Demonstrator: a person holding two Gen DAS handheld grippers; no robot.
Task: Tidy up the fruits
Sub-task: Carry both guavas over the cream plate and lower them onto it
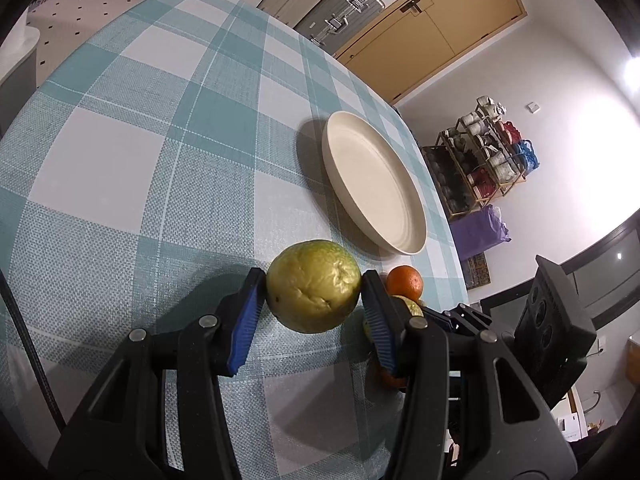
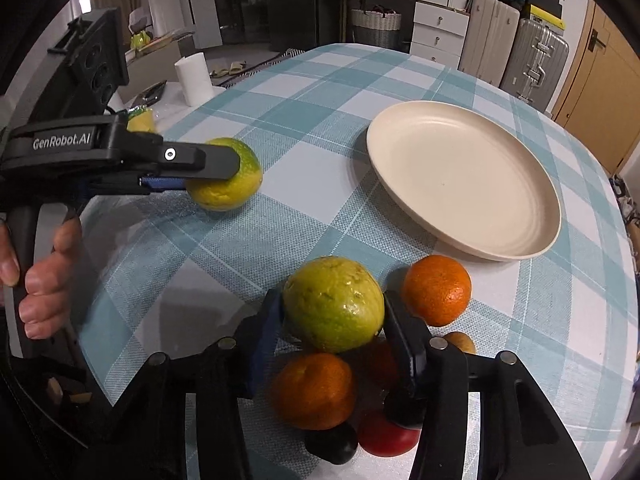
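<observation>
2 black handheld tools with blue pads work over a round table (image 2: 328, 92) covered in a teal-and-white checked cloth. The left tool (image 1: 314, 288) pinches a dull yellow-green round citrus fruit (image 1: 313, 285) between its pads; seen from the right wrist view, that fruit (image 2: 226, 184) sits low over the cloth, well to the left of the plate, and a person's hand (image 2: 44, 280) grips the tool's handle. The right tool (image 2: 334, 312) has its pads against both sides of a second, brighter green-yellow round fruit (image 2: 334, 304), which sits at the top of a small heap of fruit at the near edge of the table.

Just right of that fruit lies 1 orange mandarin (image 2: 437, 290), close to the plate's near rim. Another orange mandarin (image 2: 314, 390) lies below the held fruit, between the tool's arms, with a red round fruit (image 2: 386, 436) and a dark, nearly black fruit (image 2: 332, 446) beside it. A wide, shallow cream plate (image 2: 460, 184) stands bare on the cloth beyond the heap. Suitcases (image 2: 534, 56) and white drawers (image 2: 436, 24) line the far wall.
</observation>
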